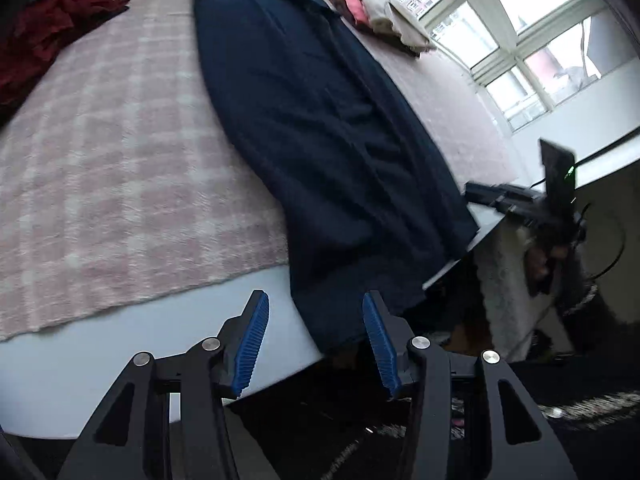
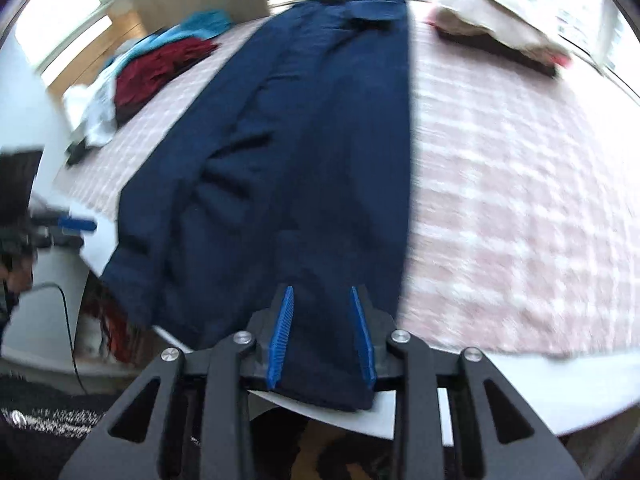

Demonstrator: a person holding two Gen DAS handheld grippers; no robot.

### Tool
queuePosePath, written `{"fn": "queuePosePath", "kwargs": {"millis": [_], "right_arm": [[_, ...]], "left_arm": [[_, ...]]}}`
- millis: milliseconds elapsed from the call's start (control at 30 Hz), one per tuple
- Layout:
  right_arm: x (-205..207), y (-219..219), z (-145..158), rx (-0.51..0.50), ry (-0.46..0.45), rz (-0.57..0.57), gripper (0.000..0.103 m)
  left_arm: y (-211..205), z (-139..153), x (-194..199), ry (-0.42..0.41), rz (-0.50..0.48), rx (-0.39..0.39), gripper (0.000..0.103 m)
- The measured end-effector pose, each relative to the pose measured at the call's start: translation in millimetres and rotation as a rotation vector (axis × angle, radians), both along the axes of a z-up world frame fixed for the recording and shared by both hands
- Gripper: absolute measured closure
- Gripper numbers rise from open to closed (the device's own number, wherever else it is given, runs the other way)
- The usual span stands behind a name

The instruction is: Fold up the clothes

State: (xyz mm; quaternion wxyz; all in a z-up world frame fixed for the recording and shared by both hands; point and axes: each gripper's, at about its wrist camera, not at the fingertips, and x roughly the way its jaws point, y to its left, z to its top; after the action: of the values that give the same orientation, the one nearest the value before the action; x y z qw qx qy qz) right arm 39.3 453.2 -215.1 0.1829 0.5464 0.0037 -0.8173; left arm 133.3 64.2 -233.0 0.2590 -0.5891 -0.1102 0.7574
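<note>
In the left wrist view, the dark blue garment (image 1: 320, 128) lay as a long band across the pink checked blanket (image 1: 120, 152), from twelve o'clock down to six o'clock, and its near end hung over the table edge (image 1: 120, 368). The left gripper (image 1: 316, 340) stood open and empty, with this hem just beyond its fingertips. A folded pile (image 1: 376, 12) rested at one o'clock and the unfolded red clothes (image 1: 48, 36) at ten o'clock.

In the right wrist view, the right gripper (image 2: 322, 336) hovered over the near hem at six o'clock, the jaws partly apart, the pads seemingly not pressing the cloth. The garment seemed folded lengthwise only; the cross folds were probably left, and more clothes (image 2: 160, 68) waited at ten o'clock.
</note>
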Motion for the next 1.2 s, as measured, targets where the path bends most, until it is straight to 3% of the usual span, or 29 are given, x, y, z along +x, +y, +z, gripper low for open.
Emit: {"fn": "queuePosePath", "kwargs": {"millis": [233, 300, 367, 400, 433, 467, 500, 667, 767, 900, 1033, 1100, 1200], "right_arm": [[10, 23, -23, 0.025, -0.018, -0.069, 0.071], [11, 24, -26, 0.004, -0.026, -0.074, 0.061], [12, 22, -26, -0.015, -0.014, -0.071, 0.058], [13, 21, -26, -0.029, -0.009, -0.061, 0.058], [14, 19, -27, -0.045, -0.005, -0.049, 0.059], [14, 15, -28, -0.067, -0.007, -0.03, 0.072], [12, 12, -30, -0.087, -0.027, -0.013, 0.101], [4, 9, -7, -0.129, -0.028, 0.041, 0.1], [4, 7, 3, -0.097, 0.003, 0.055, 0.1], [1, -16, -25, -0.018, -0.064, 0.124, 0.1], [0, -27, -22, 0.083, -0.04, 0.161, 0.099], [1, -27, -13, 0.129, -0.026, 0.15, 0.093], [8, -29, 8, 0.116, 0.047, 0.137, 0.079]], "left_arm": [[29, -16, 8, 0.003, -0.029, -0.045, 0.057], [33, -16, 8, 0.01, -0.009, -0.045, 0.059], [36, -17, 9, 0.012, 0.014, -0.044, 0.075], [37, -19, 9, 0.004, 0.028, -0.037, 0.1], [37, -21, 9, 0.0, 0.04, -0.029, 0.1], [36, -22, 10, -0.002, 0.05, -0.014, 0.1], [35, -20, 11, -0.003, 0.058, 0.008, 0.1], [13, 8, 19, 0.004, 0.109, 0.066, 0.1], [-6, 16, 25, 0.005, 0.147, 0.075, 0.1], [2, -11, 28, -0.048, 0.116, -0.009, 0.1], [4, -17, 29, -0.061, 0.091, -0.061, 0.099], [1, -10, 30, -0.069, 0.092, -0.064, 0.097], [-1, 5, 34, -0.034, 0.095, -0.106, 0.083]]}}
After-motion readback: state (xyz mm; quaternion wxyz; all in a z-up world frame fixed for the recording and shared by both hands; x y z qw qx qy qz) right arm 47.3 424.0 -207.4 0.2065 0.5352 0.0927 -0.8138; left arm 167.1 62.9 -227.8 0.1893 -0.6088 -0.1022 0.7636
